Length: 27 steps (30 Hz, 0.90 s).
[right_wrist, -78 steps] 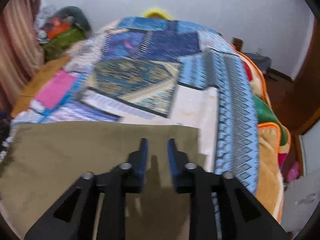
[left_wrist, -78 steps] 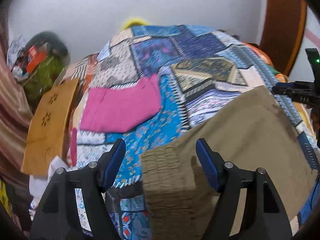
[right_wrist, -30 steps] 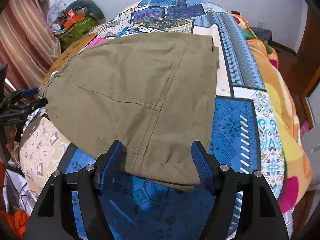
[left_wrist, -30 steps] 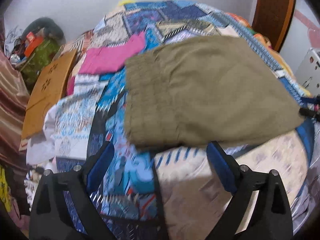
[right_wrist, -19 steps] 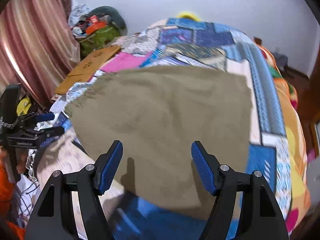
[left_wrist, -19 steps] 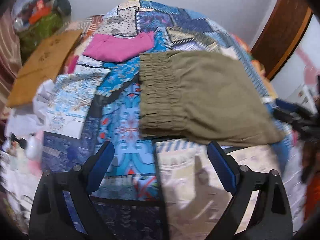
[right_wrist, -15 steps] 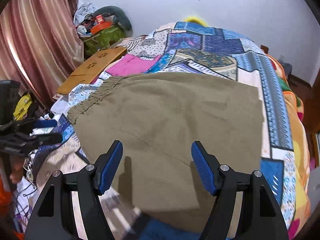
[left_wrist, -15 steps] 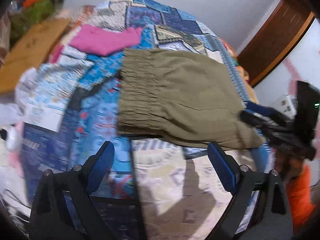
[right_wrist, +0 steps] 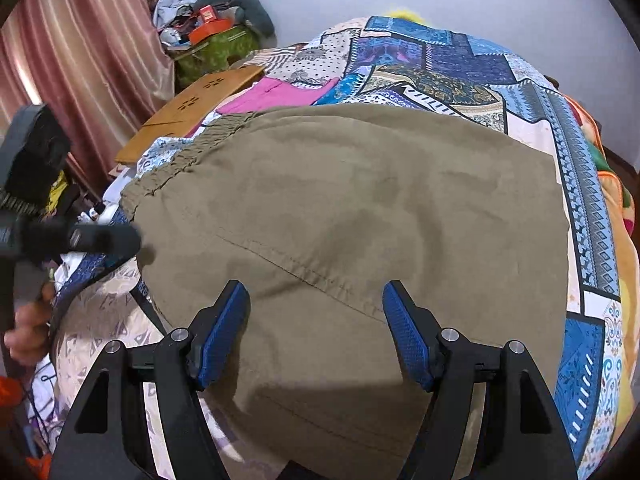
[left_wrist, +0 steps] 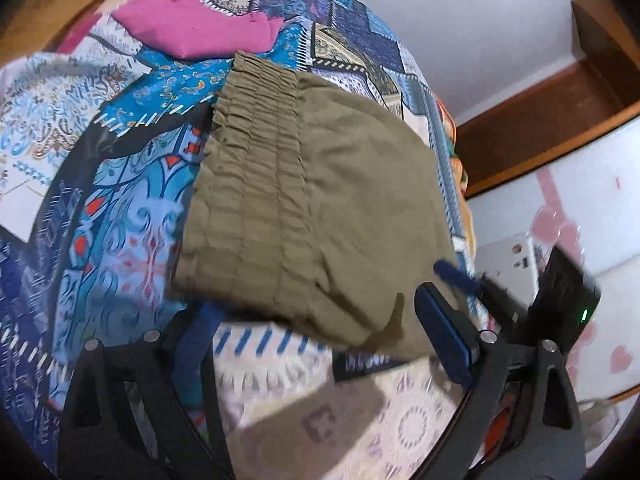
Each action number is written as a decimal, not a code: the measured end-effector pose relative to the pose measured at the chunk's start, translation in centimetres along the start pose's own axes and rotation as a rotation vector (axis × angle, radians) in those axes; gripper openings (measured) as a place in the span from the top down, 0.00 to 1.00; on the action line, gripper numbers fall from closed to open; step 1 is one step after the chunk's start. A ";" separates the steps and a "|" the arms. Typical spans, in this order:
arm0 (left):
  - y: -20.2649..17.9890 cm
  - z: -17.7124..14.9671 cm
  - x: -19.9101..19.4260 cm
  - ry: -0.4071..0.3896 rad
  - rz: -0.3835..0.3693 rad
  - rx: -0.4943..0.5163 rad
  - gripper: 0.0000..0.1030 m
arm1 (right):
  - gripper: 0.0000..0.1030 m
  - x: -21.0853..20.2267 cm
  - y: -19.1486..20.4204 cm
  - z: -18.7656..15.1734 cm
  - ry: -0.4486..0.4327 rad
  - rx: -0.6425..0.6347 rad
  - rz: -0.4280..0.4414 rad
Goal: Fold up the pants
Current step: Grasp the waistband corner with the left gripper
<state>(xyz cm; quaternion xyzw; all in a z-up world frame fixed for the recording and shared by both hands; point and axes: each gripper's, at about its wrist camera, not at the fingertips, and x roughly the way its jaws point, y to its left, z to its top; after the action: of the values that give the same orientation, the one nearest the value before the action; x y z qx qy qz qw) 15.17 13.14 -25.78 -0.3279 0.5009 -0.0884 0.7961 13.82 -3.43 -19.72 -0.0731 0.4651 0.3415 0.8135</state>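
The olive-green cotton pants with a gathered elastic waistband (right_wrist: 360,216) lie spread flat on the patchwork bedspread of blue, cream and navy panels (right_wrist: 576,184), already doubled into a broad slab. The slab reaches toward the near edge of the bed, with the waistband toward the bed's left side, close to the folded magenta cloth (left_wrist: 200,28).

Judging by the layout, the step in hand is the next fold: picking up the near edge and carrying it across the slab. To do it well, each gripper should close on all the layers at the edge, not only the top one, and the two should take the cloth at matching points, one near the waistband end and one near the other. They should then lift evenly, so the fold line runs straight and the stitched seam does not skew. Dragging low across the bedspread would likely rumple the layers below.

The left gripper (left_wrist: 320,340) stands wide apart at the near waistband corner; nothing sits between its blue pads (left_wrist: 444,332), and the cloth edge lies just beyond them. It is blurred, so contact cannot be ruled out.

The right gripper (right_wrist: 316,320) hovers over the near part of the pants, its jaws spread wide with bare cloth showing between them. It grips nothing.
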 end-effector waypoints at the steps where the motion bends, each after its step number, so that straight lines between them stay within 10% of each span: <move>1: 0.1 0.4 0.2 -0.001 -0.006 -0.016 0.08 | 0.34 0.0 0.0 0.0 0.000 0.000 0.003; 8: 0.2 1.8 0.3 -0.046 0.108 -0.026 0.57 | 0.34 0.0 -0.3 -0.1 -0.016 -0.003 0.029; 27: -1.0 -1.1 -6.5 -0.336 0.753 0.296 0.64 | 0.34 -4.7 -3.1 -4.3 -0.036 0.131 0.027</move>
<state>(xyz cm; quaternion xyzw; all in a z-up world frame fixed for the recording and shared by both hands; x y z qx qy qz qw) 11.22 14.97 -20.69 -0.0146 0.4312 0.1919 0.8815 11.16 -9.99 -18.95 -0.0071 0.4725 0.3228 0.8201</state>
